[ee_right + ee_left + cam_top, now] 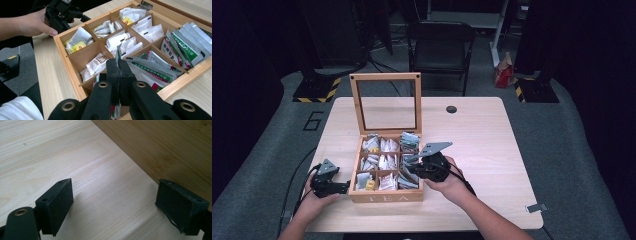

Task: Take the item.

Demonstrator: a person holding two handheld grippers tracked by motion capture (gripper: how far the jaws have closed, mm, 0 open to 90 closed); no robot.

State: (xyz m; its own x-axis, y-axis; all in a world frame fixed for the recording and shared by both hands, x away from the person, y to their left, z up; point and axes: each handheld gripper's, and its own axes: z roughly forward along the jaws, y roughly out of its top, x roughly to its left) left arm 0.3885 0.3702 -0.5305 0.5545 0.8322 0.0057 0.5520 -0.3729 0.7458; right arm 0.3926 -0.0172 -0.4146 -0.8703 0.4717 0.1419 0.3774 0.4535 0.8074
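A wooden tea box point(384, 197) stands open near the table's front, its glass lid point(385, 76) upright behind it. Its compartments hold white tea bags point(120, 42) and green-and-white packets point(185, 42). My right gripper point(117, 63) is over the box's front right compartment, shut on a thin green-and-white packet point(118, 52) held edge-on. From above, the right gripper point(411, 170) sits at the box's right side. My left gripper point(343, 187) rests open on the table against the box's left wall point(162, 145), nothing between its fingers point(57, 202).
The light wood table point(472, 145) has bare room to the right of the box. A black cable cap point(451, 109) and a metal clip point(536, 207) lie on it. Behind the table are a folding chair point(439, 45) and a red bag point(503, 72).
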